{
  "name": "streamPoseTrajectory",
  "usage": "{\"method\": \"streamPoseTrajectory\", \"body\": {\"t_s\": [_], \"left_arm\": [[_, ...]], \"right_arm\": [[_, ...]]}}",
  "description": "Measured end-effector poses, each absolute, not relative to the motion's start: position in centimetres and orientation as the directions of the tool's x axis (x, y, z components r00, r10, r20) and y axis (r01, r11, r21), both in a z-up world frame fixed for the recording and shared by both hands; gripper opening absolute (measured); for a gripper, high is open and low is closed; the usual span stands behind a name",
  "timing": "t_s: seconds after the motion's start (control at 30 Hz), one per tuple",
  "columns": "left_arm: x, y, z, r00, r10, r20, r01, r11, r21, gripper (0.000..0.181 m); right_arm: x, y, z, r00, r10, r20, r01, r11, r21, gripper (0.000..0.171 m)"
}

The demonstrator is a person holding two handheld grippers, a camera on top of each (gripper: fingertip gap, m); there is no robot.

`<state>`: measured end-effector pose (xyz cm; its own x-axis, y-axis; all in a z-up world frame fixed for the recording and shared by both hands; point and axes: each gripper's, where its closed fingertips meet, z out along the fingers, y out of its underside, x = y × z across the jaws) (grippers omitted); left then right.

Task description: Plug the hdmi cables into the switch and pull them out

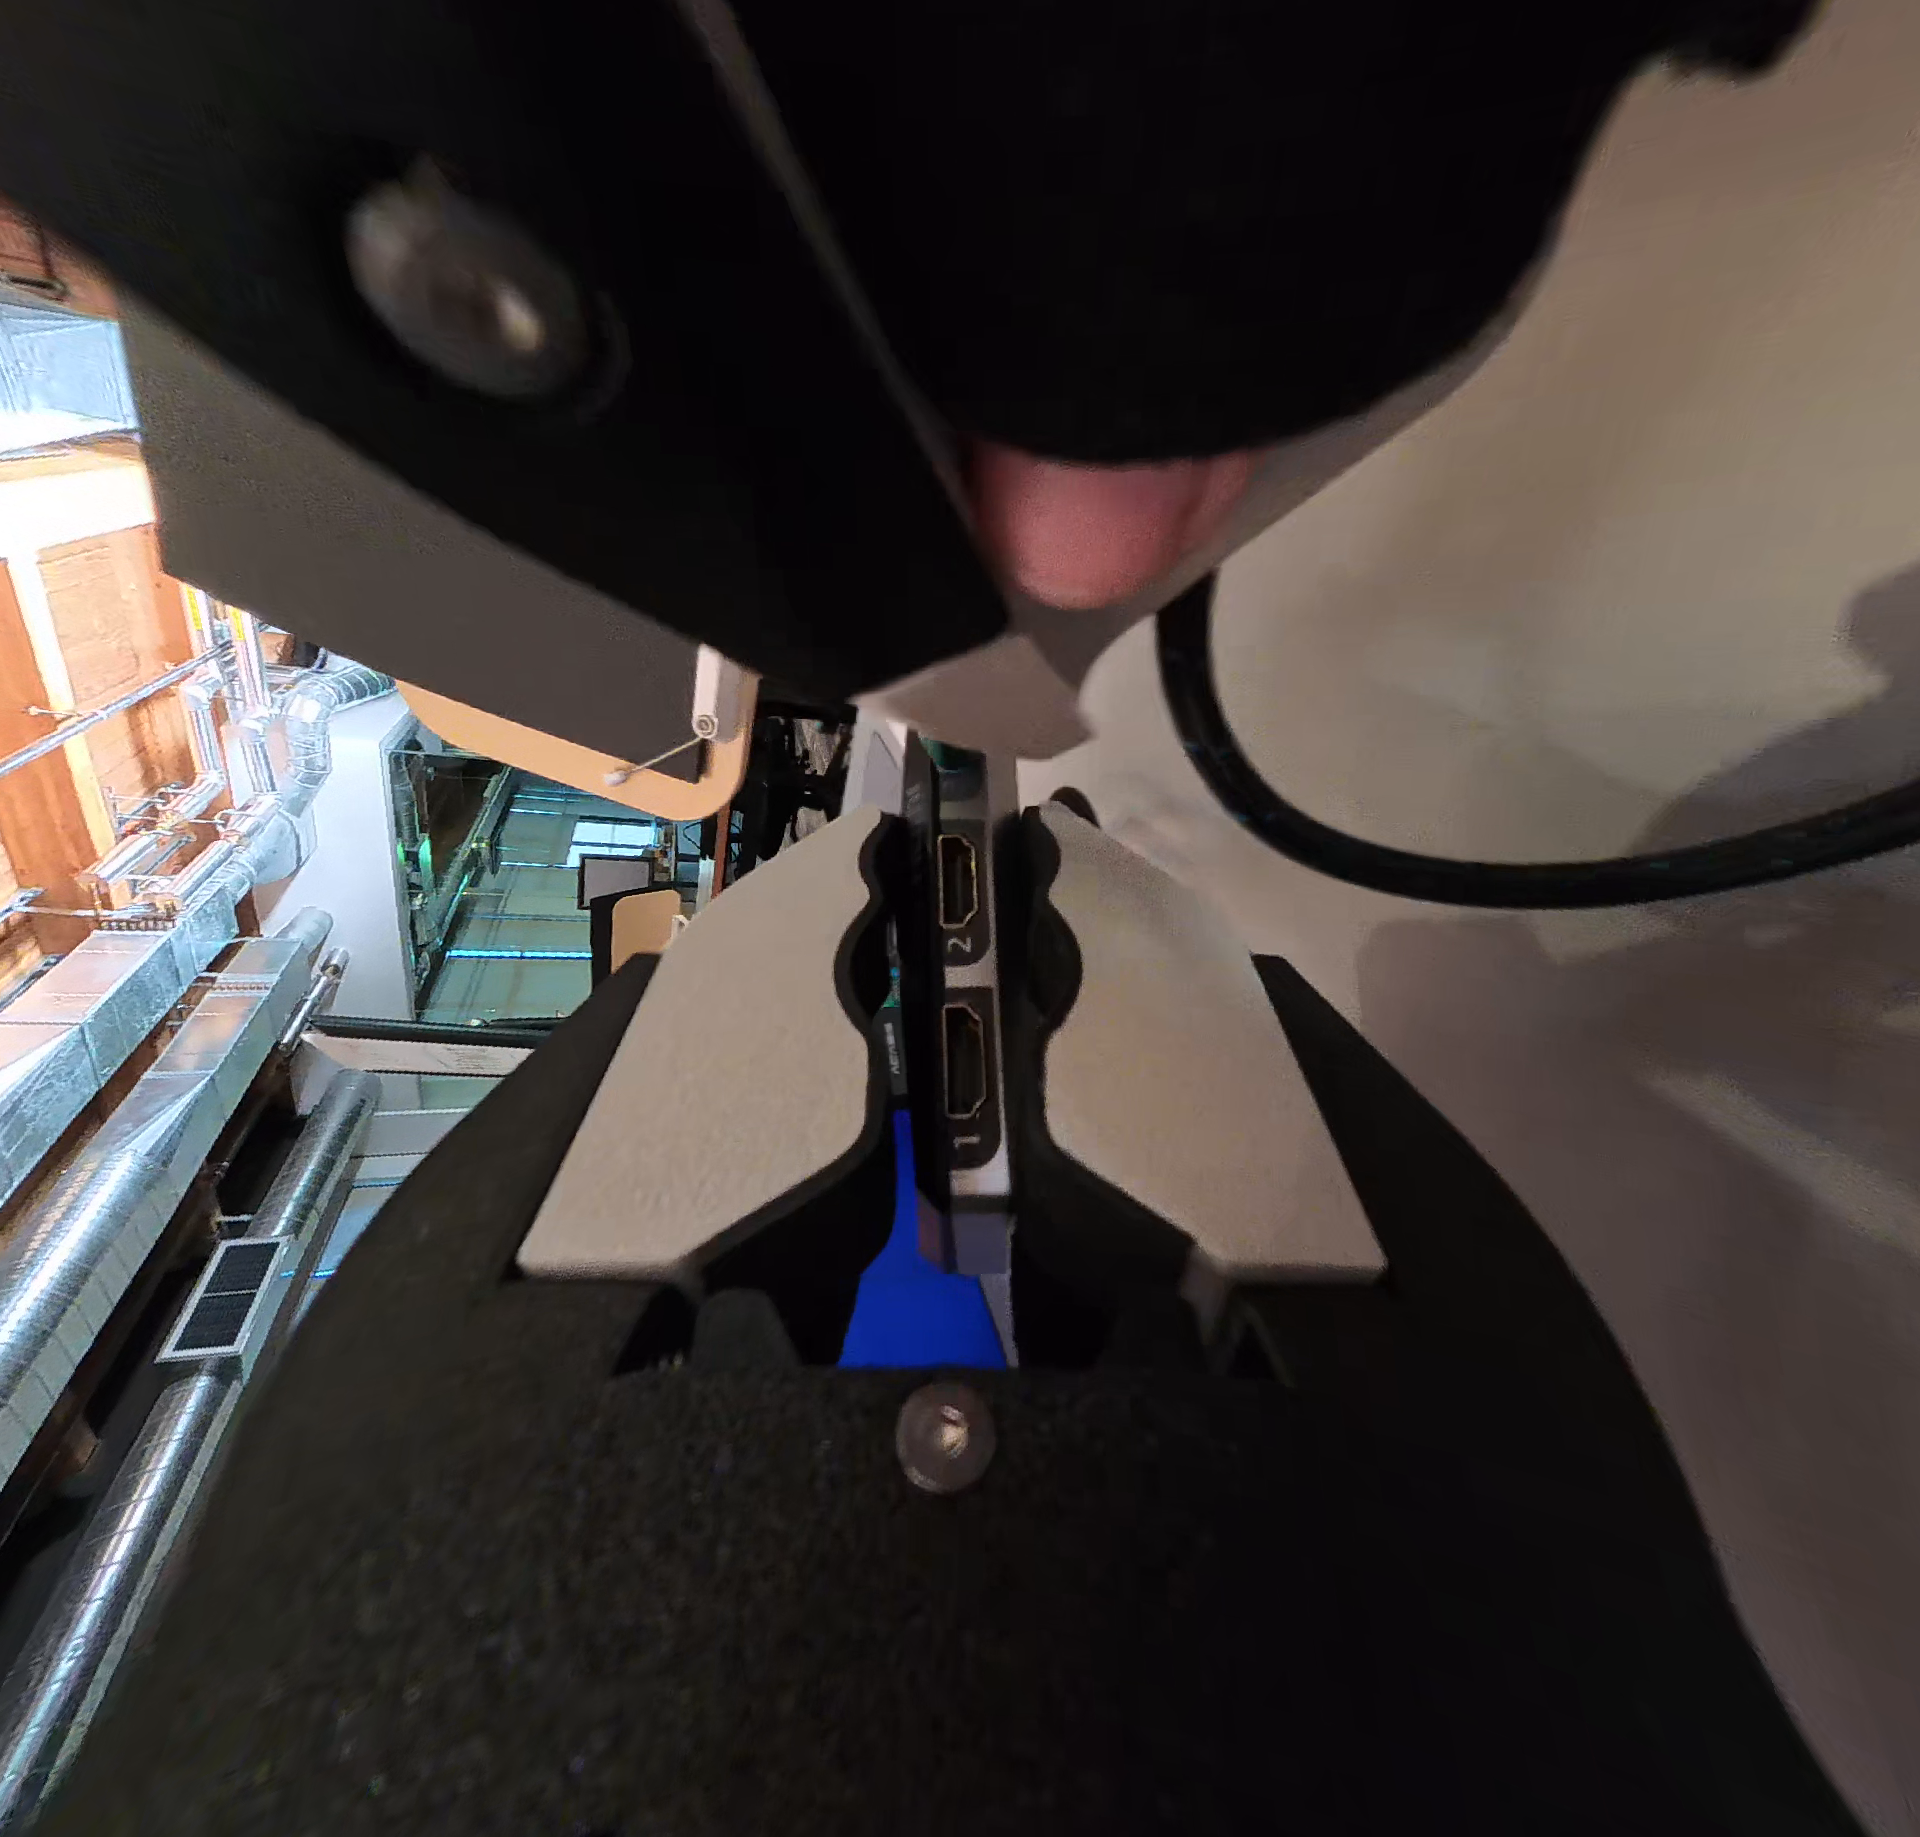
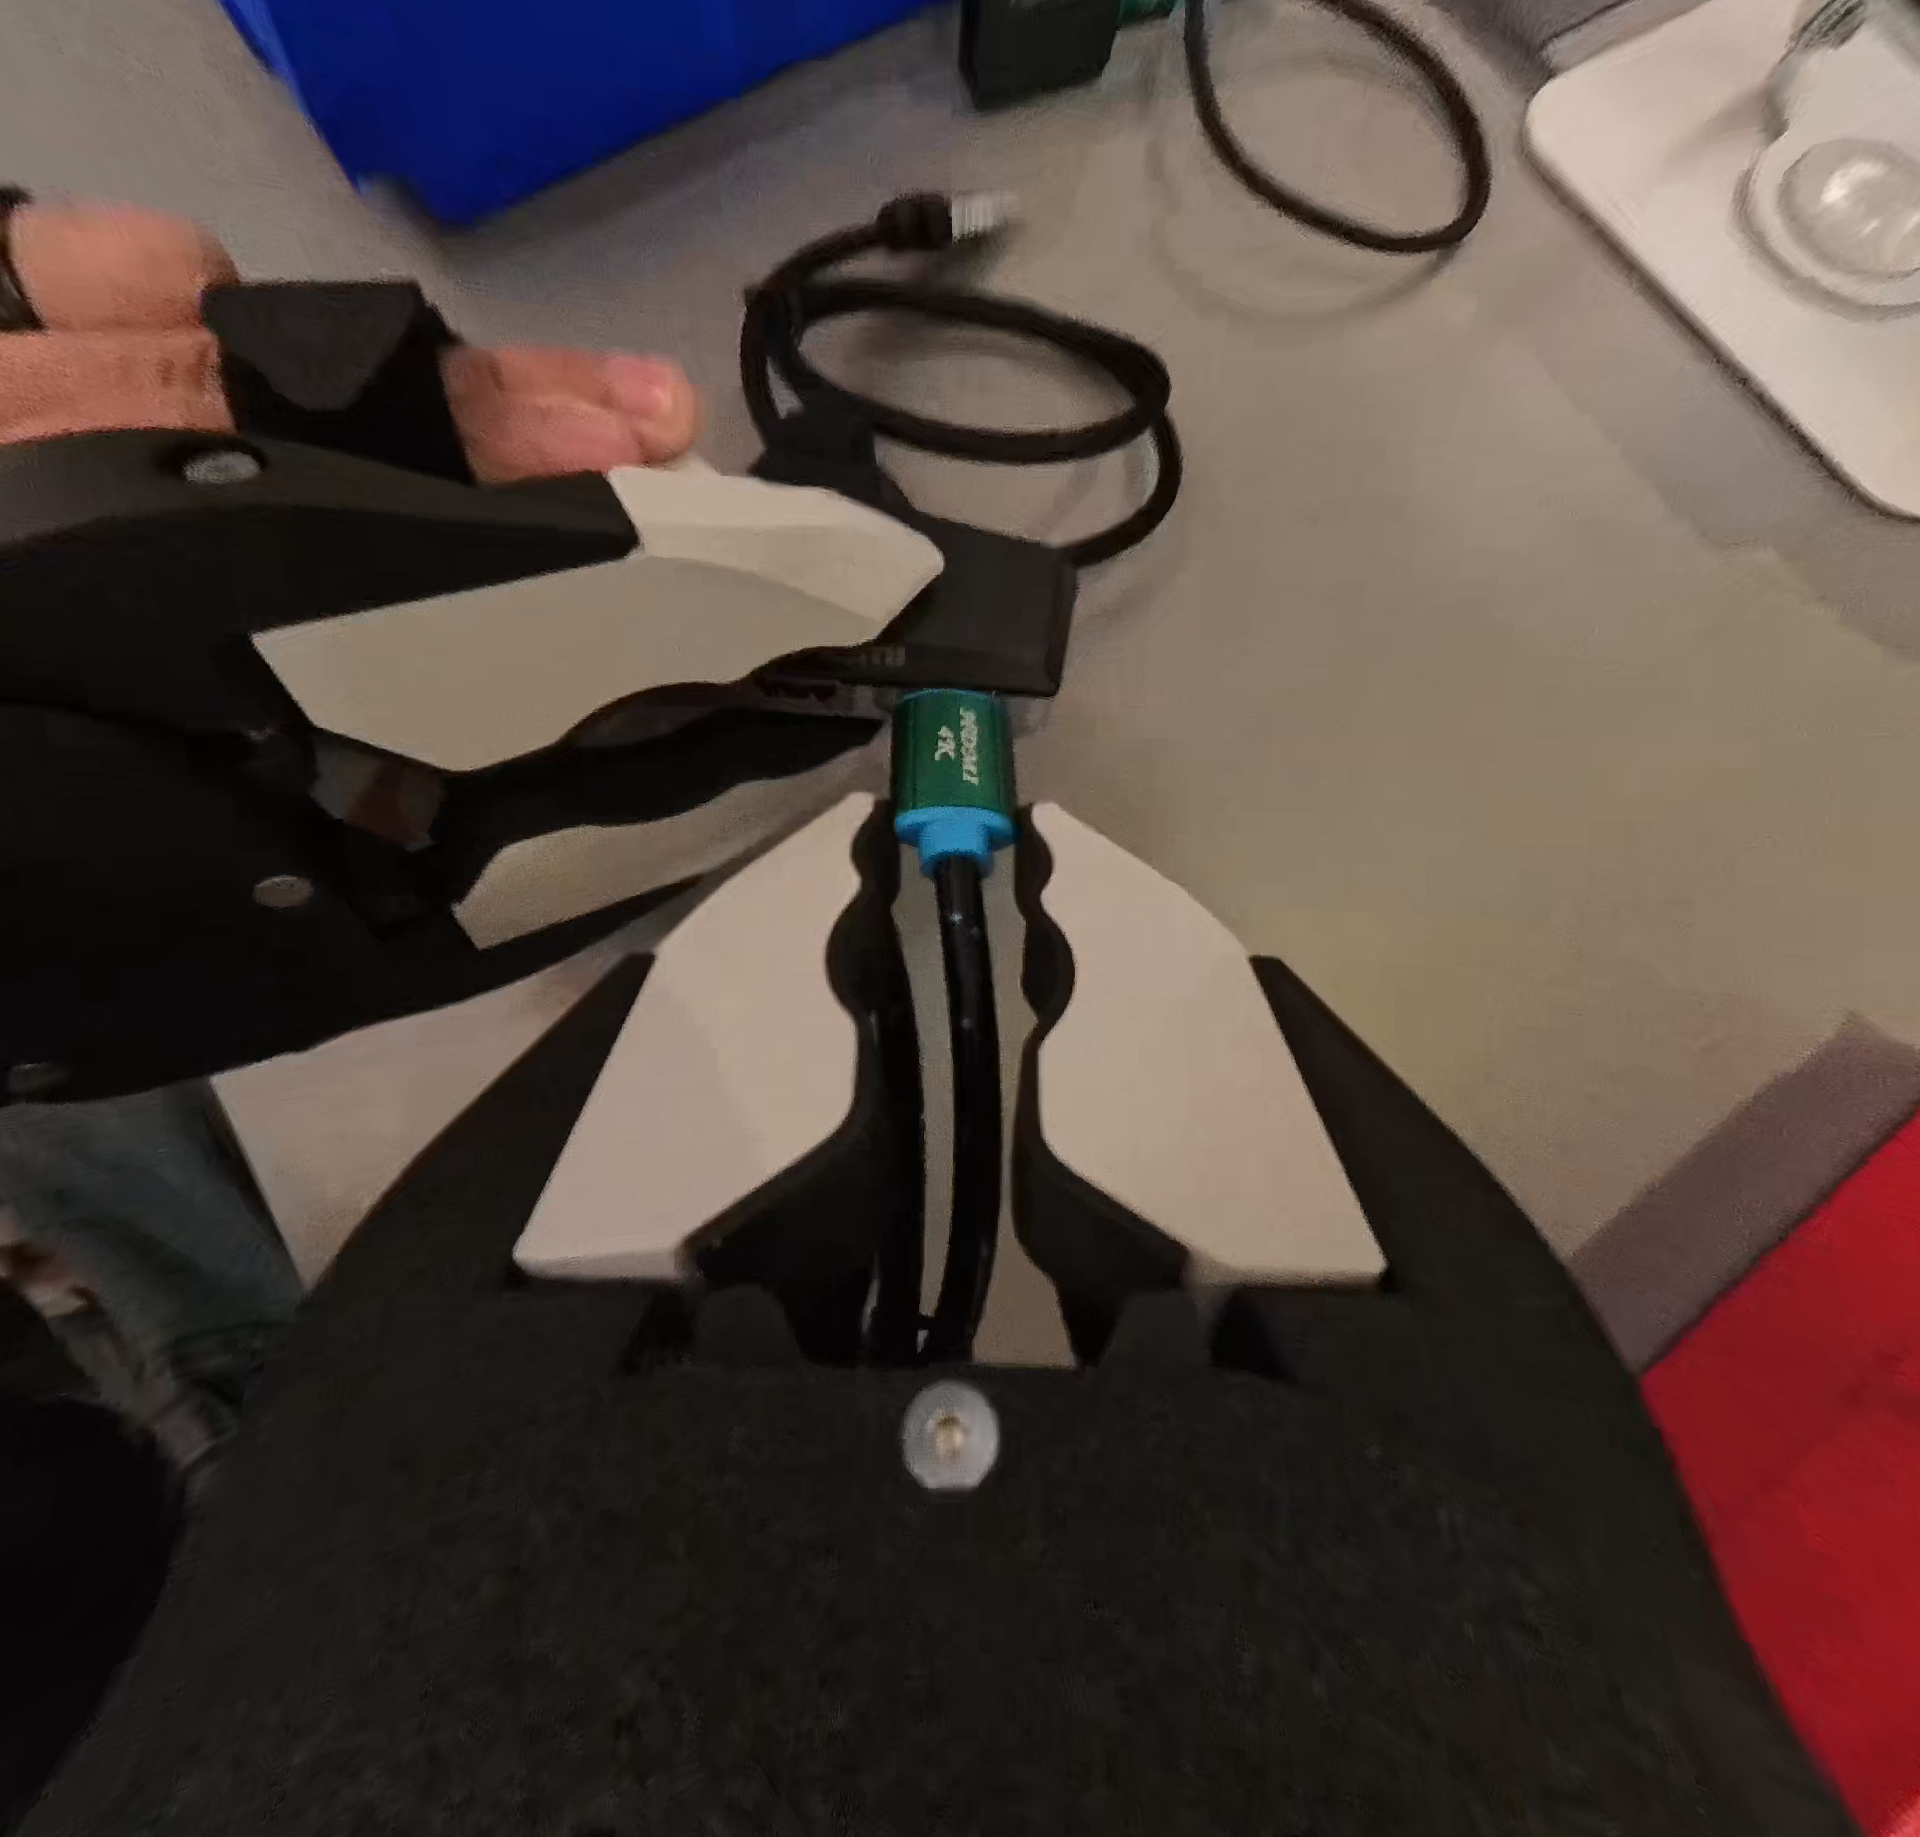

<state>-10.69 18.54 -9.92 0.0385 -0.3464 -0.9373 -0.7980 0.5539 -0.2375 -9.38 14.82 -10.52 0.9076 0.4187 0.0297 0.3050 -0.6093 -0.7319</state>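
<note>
The switch (image 1: pixel 961 987) is clamped edge-on between the closed fingers of the left gripper (image 1: pixel 954 831), held above the grey table (image 2: pixel 1455 748) with two empty ports facing that gripper's camera. The right gripper (image 2: pixel 954 821) is closed on the HDMI cable (image 2: pixel 961 1039) just behind its green plug (image 2: pixel 943 764), whose tip meets the switch's edge. A second black cable (image 2: pixel 966 374) lies coiled beyond. A blue bin (image 2: pixel 582 42) stands farther back.

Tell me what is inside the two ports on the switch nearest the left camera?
Both ports on the switch show empty. A green plug meets a farther edge; whether it is seated is hidden.
</note>
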Motion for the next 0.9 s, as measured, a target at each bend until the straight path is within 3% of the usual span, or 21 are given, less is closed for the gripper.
{"method": "streamPoseTrajectory", "body": {"t_s": [0.4,0.53,0.7,0.83,0.9], "left_arm": [[-10.4,17.5,-9.0,0.068,-0.363,-0.929,-0.684,0.661,-0.309,0.023],[-10.6,16.6,-9.6,0.050,-0.425,-0.904,-0.594,0.715,-0.368,0.052],[-10.6,17.2,-9.6,0.030,-0.434,-0.901,-0.534,0.754,-0.381,0.068],[-10.0,17.1,-9.8,0.025,-0.362,-0.932,-0.514,0.795,-0.322,0.067],[-9.6,16.9,-10.0,0.022,-0.339,-0.940,-0.510,0.805,-0.303,0.053]], "right_arm": [[-9.4,14.3,-9.6,0.876,0.481,-0.037,0.293,-0.590,-0.752,0.020],[-7.3,13.9,-8.7,0.895,0.444,-0.049,0.263,-0.612,-0.746,0.020],[-6.6,12.5,-8.6,0.884,0.460,-0.082,0.282,-0.665,-0.692,0.020],[-8.0,12.4,-9.0,0.873,0.480,-0.089,0.301,-0.673,-0.675,0.020],[-9.2,12.5,-9.4,0.862,0.500,-0.091,0.317,-0.669,-0.672,0.020]]}}
